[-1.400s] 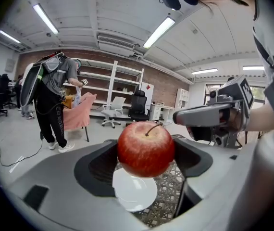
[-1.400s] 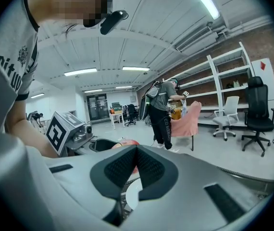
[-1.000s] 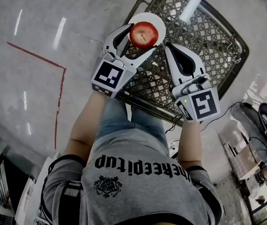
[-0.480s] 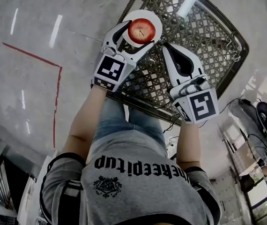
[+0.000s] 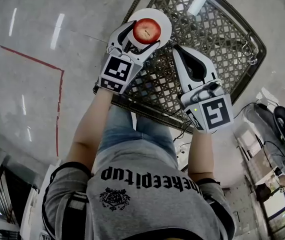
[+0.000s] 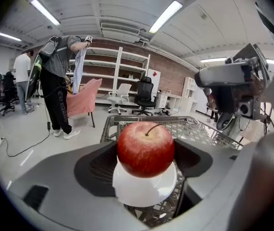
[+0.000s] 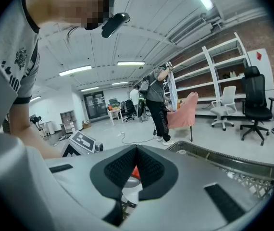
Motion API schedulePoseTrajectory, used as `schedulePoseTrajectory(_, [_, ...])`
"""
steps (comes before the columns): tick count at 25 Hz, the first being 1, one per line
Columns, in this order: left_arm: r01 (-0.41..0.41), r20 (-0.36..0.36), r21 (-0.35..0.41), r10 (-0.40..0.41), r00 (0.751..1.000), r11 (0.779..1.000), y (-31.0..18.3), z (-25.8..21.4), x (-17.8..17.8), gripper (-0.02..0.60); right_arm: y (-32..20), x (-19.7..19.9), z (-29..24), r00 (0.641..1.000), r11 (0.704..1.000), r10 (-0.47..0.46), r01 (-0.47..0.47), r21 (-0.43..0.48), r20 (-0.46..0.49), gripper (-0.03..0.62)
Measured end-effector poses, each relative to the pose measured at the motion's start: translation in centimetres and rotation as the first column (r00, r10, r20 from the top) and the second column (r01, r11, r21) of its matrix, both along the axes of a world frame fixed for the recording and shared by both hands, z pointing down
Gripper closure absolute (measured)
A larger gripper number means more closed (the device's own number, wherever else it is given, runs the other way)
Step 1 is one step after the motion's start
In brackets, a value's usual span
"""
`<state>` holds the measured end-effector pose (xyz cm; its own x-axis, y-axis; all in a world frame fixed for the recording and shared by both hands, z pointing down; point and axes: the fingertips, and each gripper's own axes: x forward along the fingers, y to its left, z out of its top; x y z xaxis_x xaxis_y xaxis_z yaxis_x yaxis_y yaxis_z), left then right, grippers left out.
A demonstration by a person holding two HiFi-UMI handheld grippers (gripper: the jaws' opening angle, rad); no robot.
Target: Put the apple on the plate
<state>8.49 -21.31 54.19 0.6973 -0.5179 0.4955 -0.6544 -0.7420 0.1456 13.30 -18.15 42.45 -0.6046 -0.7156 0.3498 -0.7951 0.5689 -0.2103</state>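
Left tongs (image 5: 146, 34) have the apple (image 6: 145, 148) clamped between them. In the left gripper view the dark pads (image 6: 103, 165) press against it on both sides, stem up and leaning a bit to the right. The apple is right over the white plate (image 6: 144, 194) and its bottom overlaps the plate's middle. Honestly I can't tell if it's actually sitting on the plate or just hanging a hair above it. From the head view it's bang in the centre of the plate, with white rim showing round the top and right.

The plate sits near the left edge of the woven lattice table (image 5: 217, 39), and my left tongs reach in over that edge.

Right tongs (image 7: 136, 150) are closed on nothing, with the pads meeting at the tips. Through the small gap below the tips I can see a sliver of red apple and a bit of white plate. In the head view they hover over the table just to the right of the plate, tips pointing at it, near but not touching.

Background stuff: a shiny grey floor (image 5: 32, 49) with a red line (image 5: 60, 89) on it, a person (image 6: 57, 81) standing by a pink chair (image 6: 85, 97), and white shelves (image 6: 122, 76) along a brick wall.
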Motion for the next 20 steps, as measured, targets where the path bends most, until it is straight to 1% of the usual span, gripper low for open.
schedulePoseTrajectory(20, [0.006, 0.050, -0.036, -0.004, 0.999, 0.999, 0.2, 3.3, 0.5, 0.177, 0.4, -0.1, 1.1, 1.000, 1.000, -0.015, 0.015, -0.027, 0.000, 0.599])
